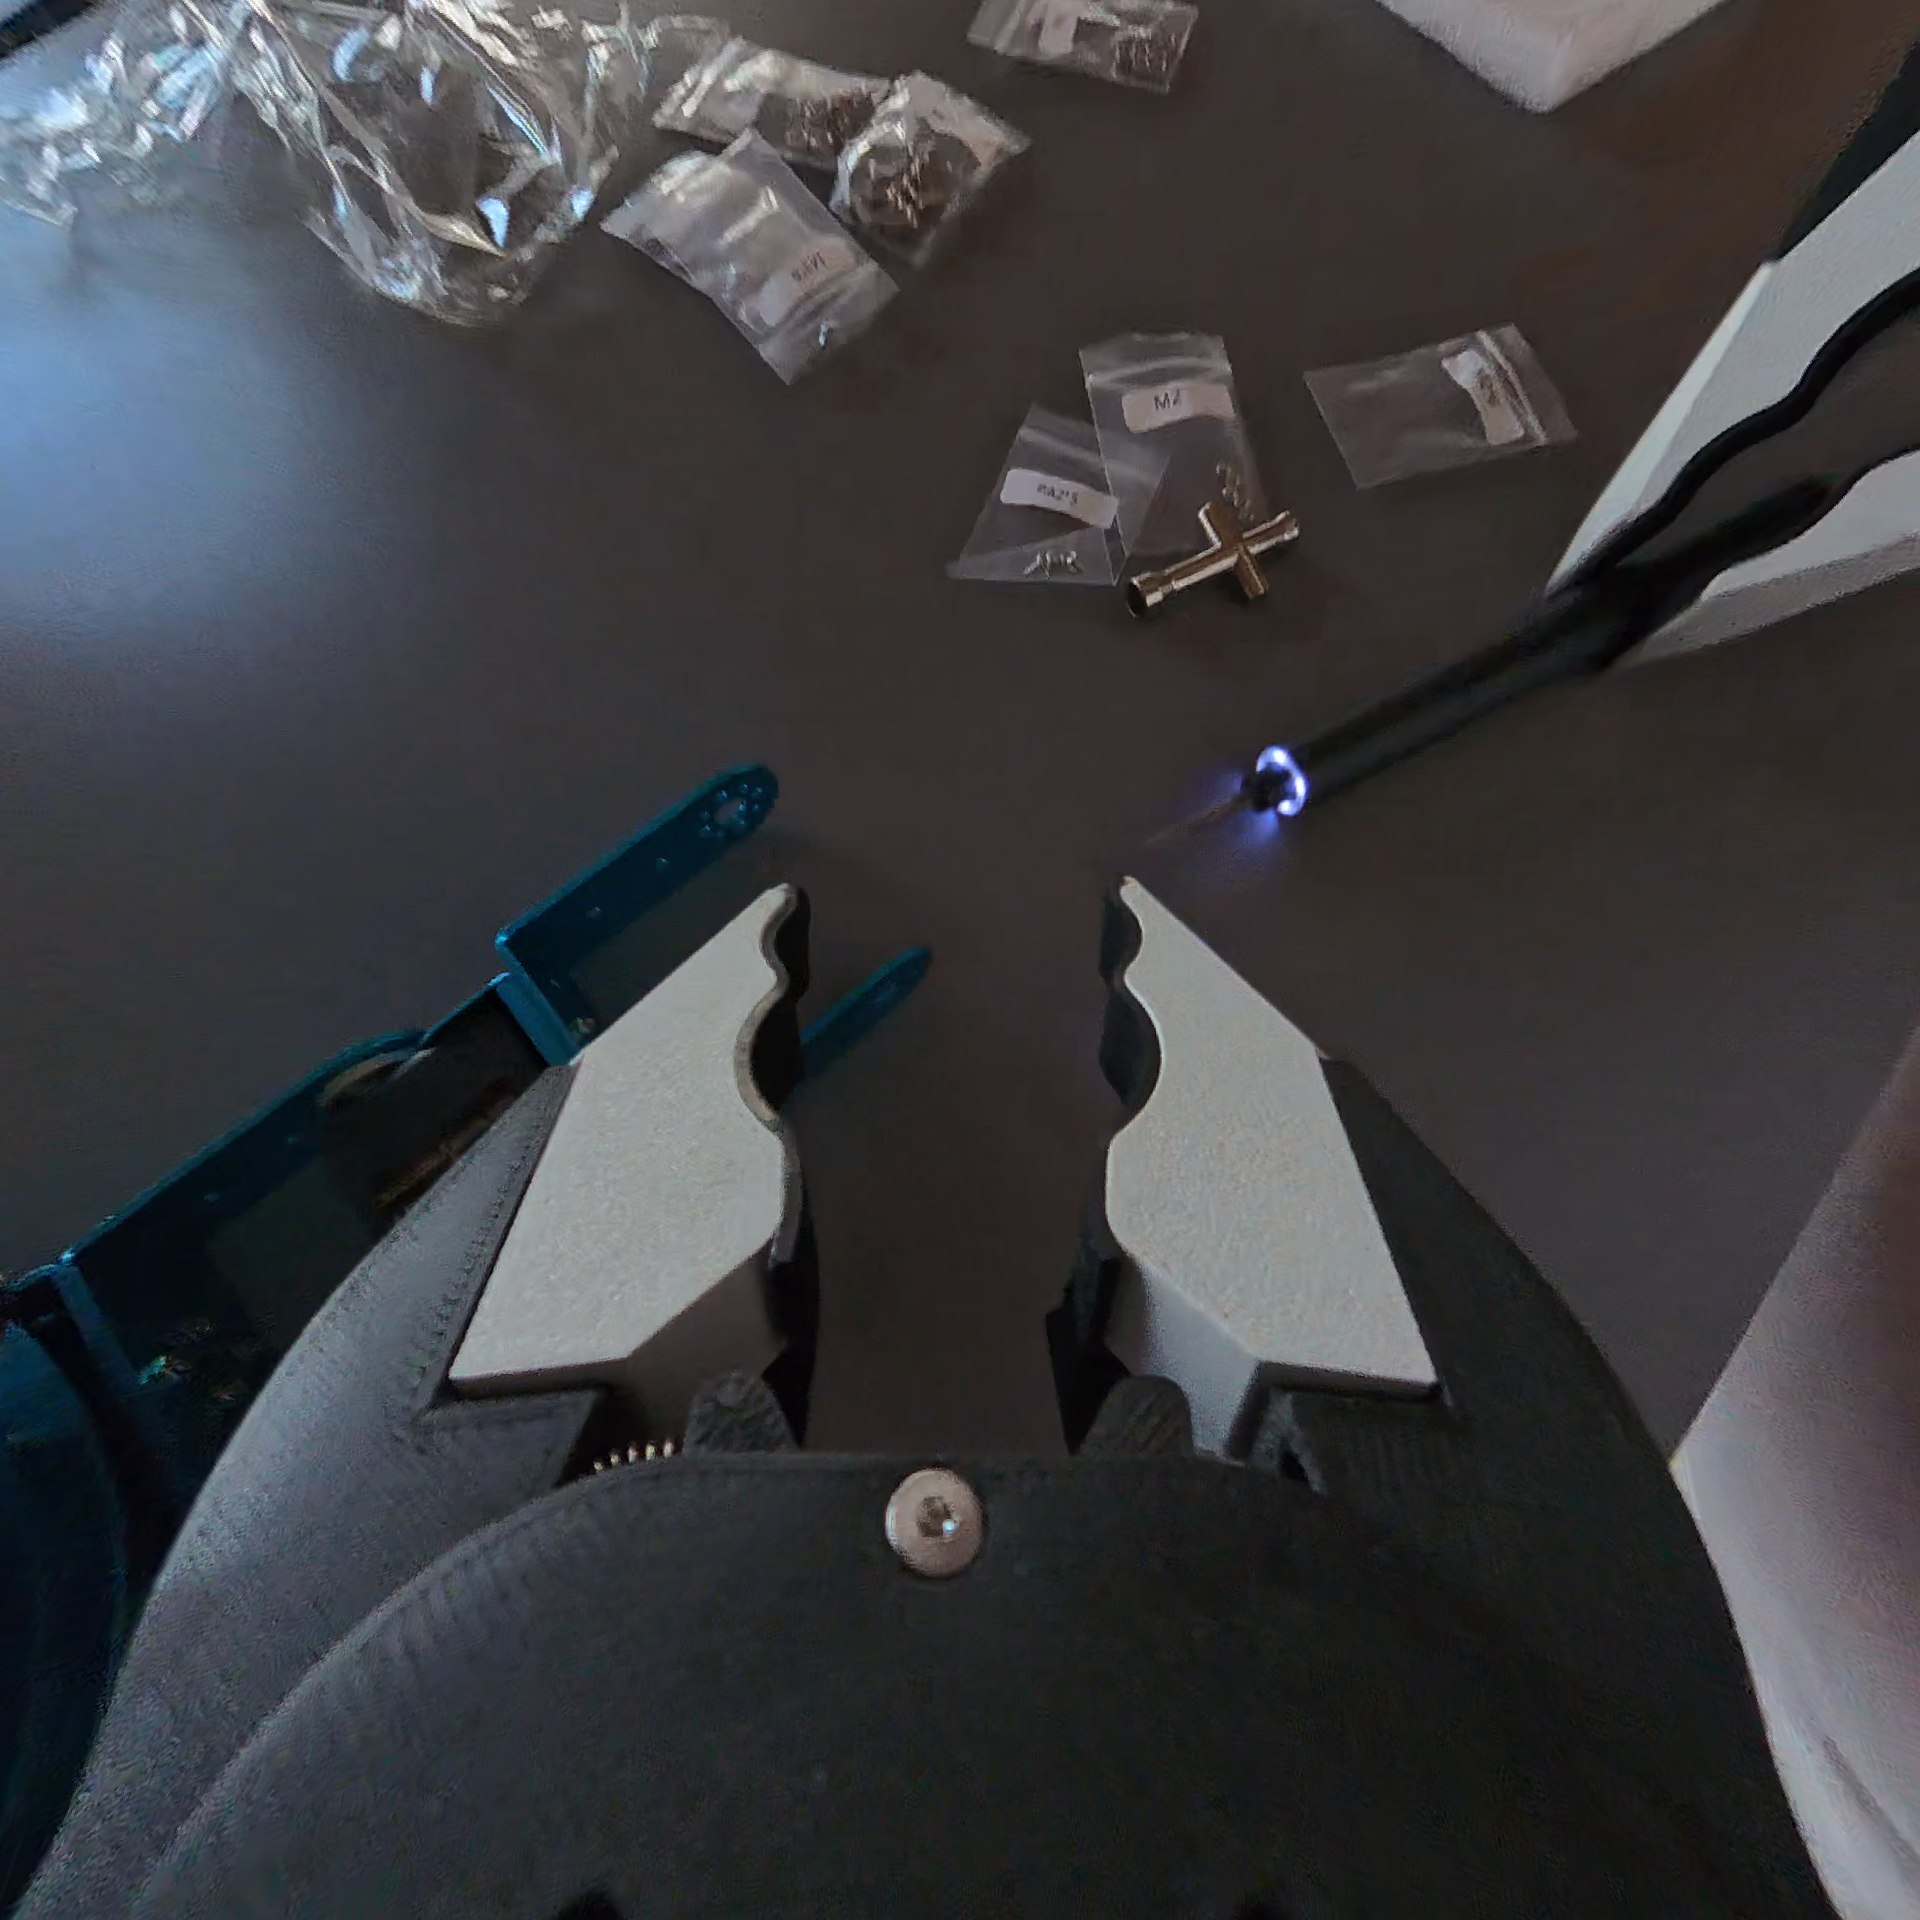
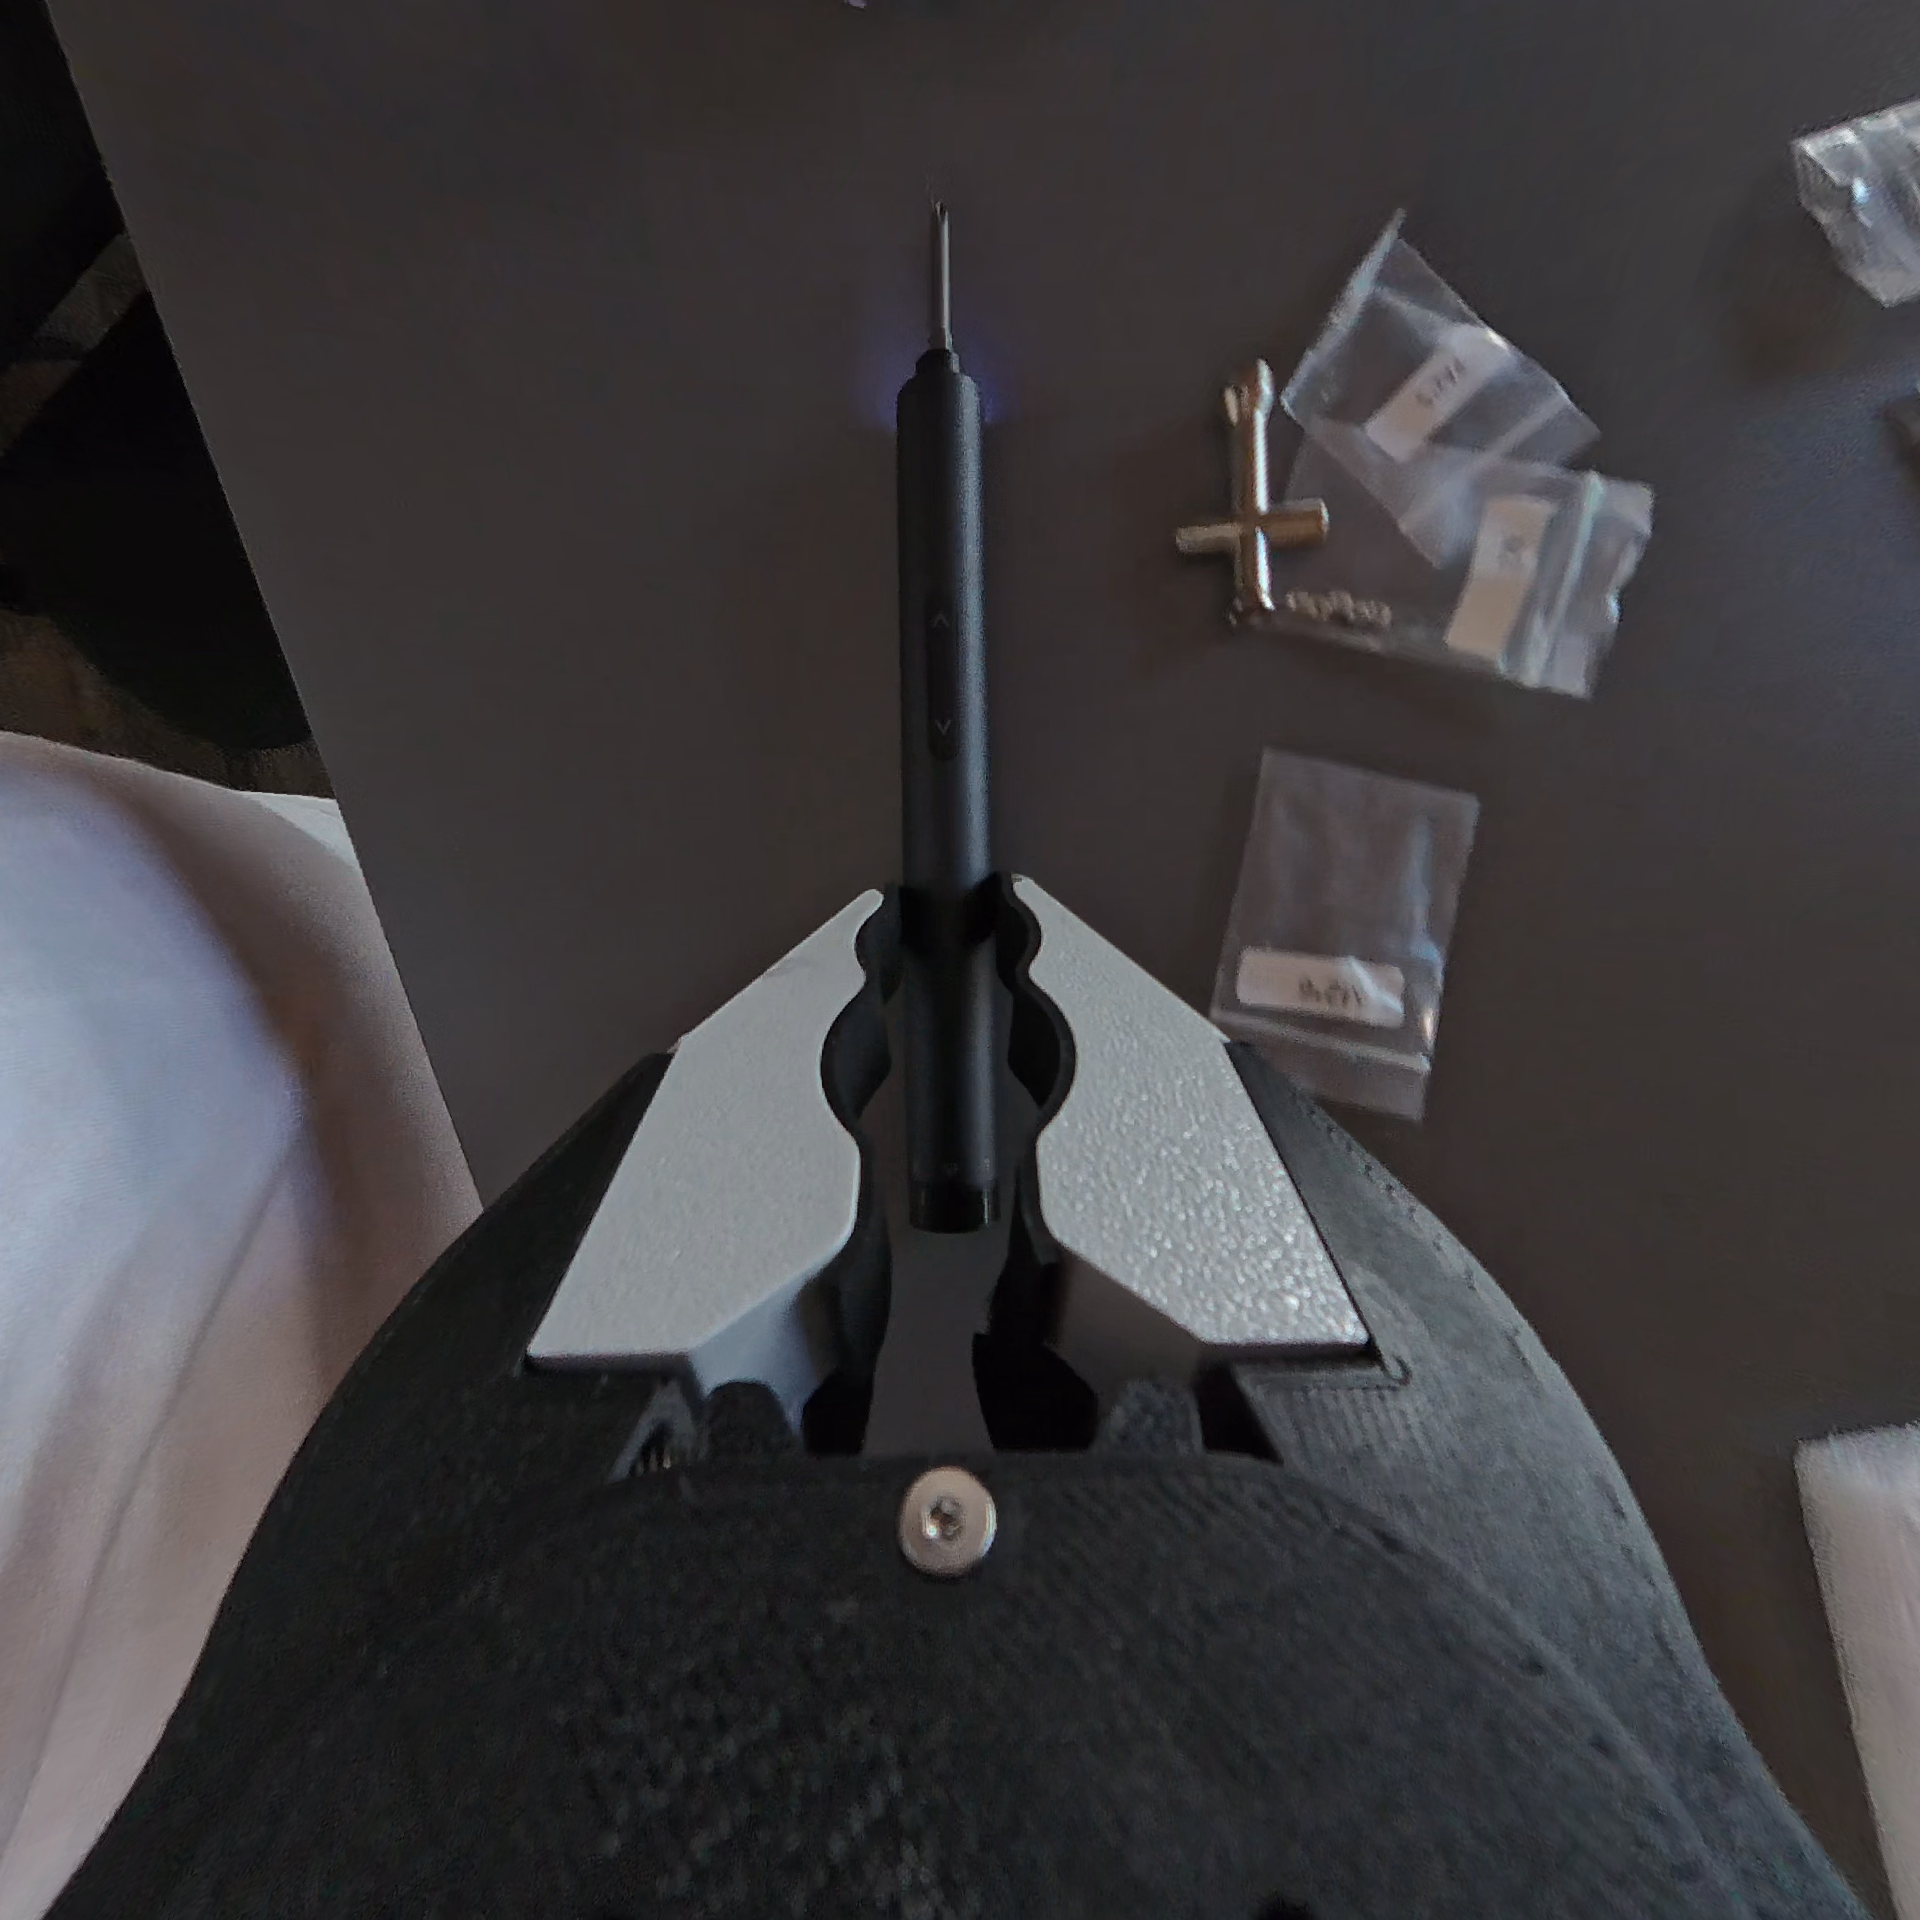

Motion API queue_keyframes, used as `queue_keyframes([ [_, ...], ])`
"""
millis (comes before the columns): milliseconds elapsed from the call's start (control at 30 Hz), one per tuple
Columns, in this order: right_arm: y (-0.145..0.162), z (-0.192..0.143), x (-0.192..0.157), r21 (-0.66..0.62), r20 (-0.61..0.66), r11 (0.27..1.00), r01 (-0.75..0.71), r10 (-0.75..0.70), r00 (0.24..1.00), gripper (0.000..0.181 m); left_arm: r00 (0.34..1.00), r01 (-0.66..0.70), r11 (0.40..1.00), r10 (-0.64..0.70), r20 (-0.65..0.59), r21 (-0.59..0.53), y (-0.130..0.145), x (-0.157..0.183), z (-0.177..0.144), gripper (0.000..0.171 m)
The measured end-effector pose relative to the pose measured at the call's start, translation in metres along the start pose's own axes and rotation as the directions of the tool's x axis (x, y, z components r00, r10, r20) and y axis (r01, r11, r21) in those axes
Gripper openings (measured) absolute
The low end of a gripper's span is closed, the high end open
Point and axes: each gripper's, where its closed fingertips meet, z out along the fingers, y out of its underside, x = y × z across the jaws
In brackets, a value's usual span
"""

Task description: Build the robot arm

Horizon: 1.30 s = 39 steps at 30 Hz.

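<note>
— While the dark table is looked at, what is seen on it?

— Much of it is covered with small things. A pile of crinkly clear wrap is spread at the far left. Little clear bags with white stickers are laid near the middle, and a silver cross-shaped tool is placed touching them.

— How is the left claw seen?

— Its two fingers are held wide apart, and nothing is gripped between them. It is held over the table. A blue metal frame is seen just beside its left finger, partly hidden under it.

— And the right claw?

— It is closed tight on a thin black screwdriver. The back end is pinched between the fingers, and the thin tip is pointed away over the table. A blue-white light ring is lit near the tip, and the tip is aimed toward the left claw but kept apart from it.
</note>
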Motion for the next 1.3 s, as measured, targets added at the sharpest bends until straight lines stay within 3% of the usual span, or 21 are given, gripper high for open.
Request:
queue_keyframes([
  [133, 0.018, -0.014, 0.007, 0.014, 0.011, 1.0, -0.01, 0.01, 1.0, 0.018, 1.0, 0.017, 0.989, -0.014, 0.022, -0.148, 0.02, -0.002, 0.004, 0.052],
  [267, 0.025, -0.02, 0.011, 0.039, 0.042, 0.999, -0.012, 0.01, 0.999, 0.018, 0.997, 0.082, 0.974, -0.077, 0.029, -0.21, 0.025, 0.0, -0.001, 0.046],
  [500, 0.025, -0.021, 0.015, 0.051, 0.063, 0.998, 0.02, -0.024, 0.998, 0.018, 0.98, 0.198, 0.953, -0.187, 0.07, -0.227, 0.05, 0.018, -0.028, 0.041],
  [767, 0.02, -0.018, 0.019, 0.053, 0.086, 0.998, 0.046, -0.051, 0.995, 0.018, 0.912, 0.389, 0.912, -0.361, 0.195, -0.132, 0.1, 0.017, -0.085, 0.032],
  [867, 0.019, -0.017, 0.02, 0.055, 0.098, 0.997, 0.052, -0.057, 0.993, 0.017, 0.854, 0.505, 0.862, -0.495, 0.161, -0.032, 0.105, 0.016, -0.104, 0.048],
  [967, 0.018, -0.016, 0.02, 0.054, 0.108, 0.997, 0.057, -0.063, 0.992, 0.018, 0.788, 0.579, 0.798, -0.6, 0.136, 0.164, 0.092, 0.002, -0.131, 0.052],
  [1067, 0.017, -0.015, 0.021, 0.05, 0.11, 0.996, 0.068, -0.073, 0.991, 0.018, 0.667, 0.626, 0.709, -0.703, 0.247, 0.326, 0.09, -0.036, -0.157, 0.07],
  [1133, 0.016, -0.015, 0.022, 0.049, 0.112, 0.996, 0.069, -0.074, 0.991, 0.018, 0.562, 0.702, 0.626, -0.78, 0.274, 0.341, 0.093, -0.055, -0.154, 0.075],
  [1200, 0.014, -0.014, 0.022, 0.05, 0.114, 0.996, 0.076, -0.081, 0.99, 0.018, 0.497, 0.75, 0.564, -0.825, 0.267, 0.346, 0.087, -0.067, -0.141, 0.082],
  [1300, 0.012, -0.013, 0.023, 0.062, 0.12, 0.995, 0.079, -0.086, 0.989, 0.018, 0.463, 0.767, 0.568, -0.812, 0.354, 0.298, 0.085, -0.076, -0.117, 0.087],
])
